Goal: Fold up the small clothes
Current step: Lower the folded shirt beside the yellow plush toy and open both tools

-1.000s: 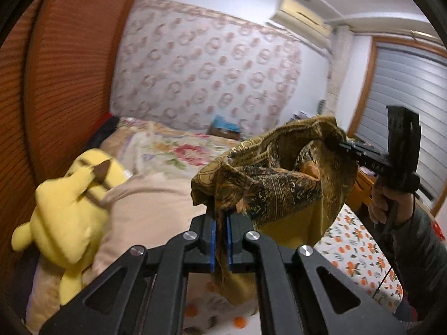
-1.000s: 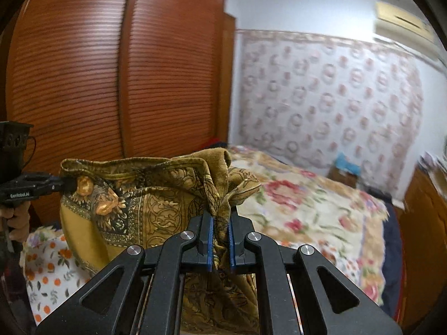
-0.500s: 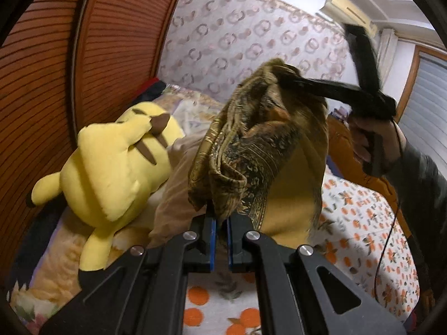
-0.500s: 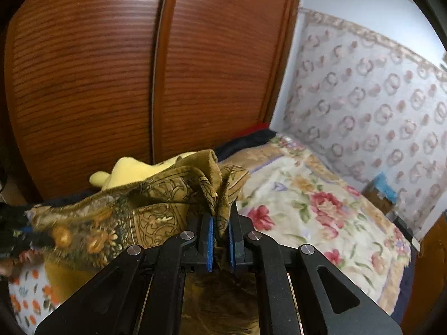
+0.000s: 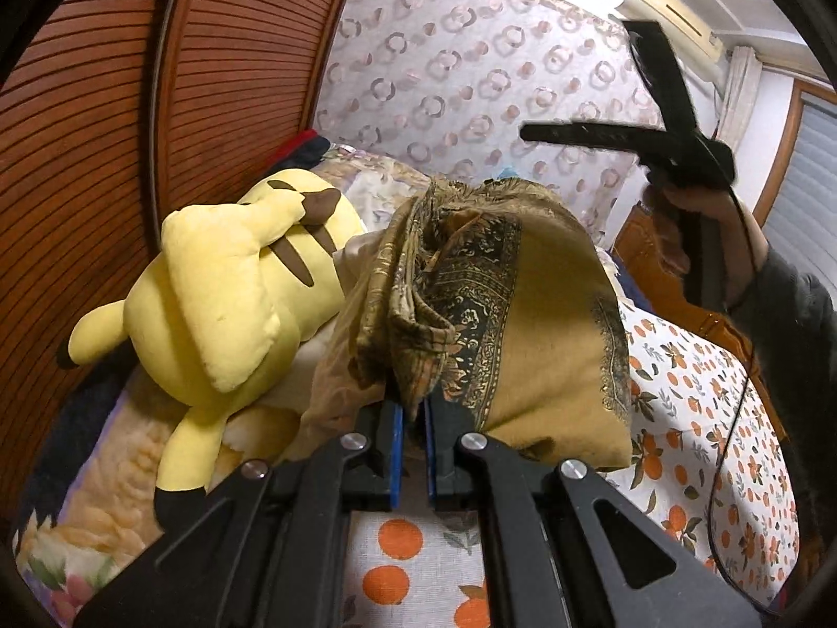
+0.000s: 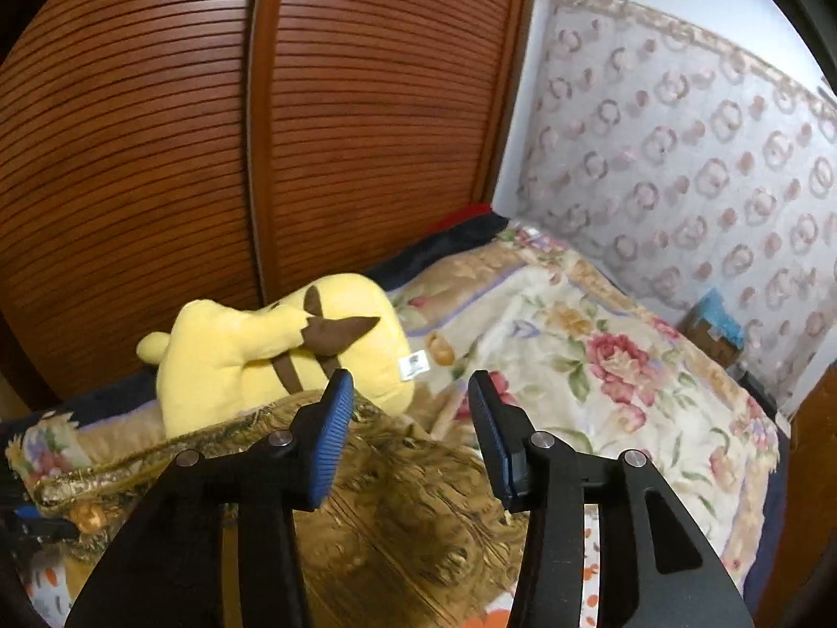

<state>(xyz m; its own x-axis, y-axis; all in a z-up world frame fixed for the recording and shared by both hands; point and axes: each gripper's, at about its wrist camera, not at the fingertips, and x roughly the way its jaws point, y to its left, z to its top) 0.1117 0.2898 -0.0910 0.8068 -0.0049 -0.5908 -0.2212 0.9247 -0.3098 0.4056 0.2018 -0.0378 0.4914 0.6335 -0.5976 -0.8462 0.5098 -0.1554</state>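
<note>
A mustard-gold cloth with dark paisley borders (image 5: pixel 528 314) hangs bunched in front of me in the left wrist view. My left gripper (image 5: pixel 411 408) is shut on its lower edge. My right gripper (image 6: pixel 408 418) is open and empty, with the same cloth (image 6: pixel 418 513) lying slack just below its fingers. The right gripper also shows in the left wrist view (image 5: pixel 533 132), held in a hand up and to the right, above the cloth and apart from it.
A yellow plush toy (image 5: pixel 230 293) lies on the bed at the left, also seen in the right wrist view (image 6: pixel 277 345). A floral blanket (image 6: pixel 601 356) covers the bed. An orange-print sheet (image 5: pixel 696 418) lies below. A wooden slatted wardrobe (image 6: pixel 261 131) stands behind.
My right gripper has opened and let go of the cloth's corner, then lifted away. The cloth has dropped and now hangs from my left gripper alone. Both views have tilted down toward the bed.
</note>
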